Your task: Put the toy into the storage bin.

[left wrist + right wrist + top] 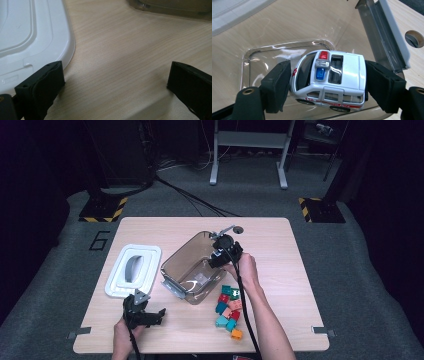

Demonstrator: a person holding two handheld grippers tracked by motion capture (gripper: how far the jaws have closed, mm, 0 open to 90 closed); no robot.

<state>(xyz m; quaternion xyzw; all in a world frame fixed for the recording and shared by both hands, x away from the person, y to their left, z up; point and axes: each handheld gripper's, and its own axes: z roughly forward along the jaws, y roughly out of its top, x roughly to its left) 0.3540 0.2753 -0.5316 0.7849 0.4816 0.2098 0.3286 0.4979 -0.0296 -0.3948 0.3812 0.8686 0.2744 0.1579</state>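
My right gripper [216,260] hangs over the clear brown-tinted container [175,256] at the table's middle. In the right gripper view it [328,77] is shut on a white toy ambulance [337,75] with red and blue roof lights, held a little above the container's floor [274,50]. The white lid [120,280] with its grey centre lies left of the container. My left gripper [159,316] rests low near the table's front left, just below the lid. In its own view it [115,75] stands open over bare wood, its left jaw beside the lid's corner [30,37].
A pile of several teal, red and orange bricks [228,310] lies right of the container's near end. A round cable hole [238,229] sits behind the container. The container's corner [175,7] is ahead of the left gripper. Dark floor surrounds the wooden table [280,250].
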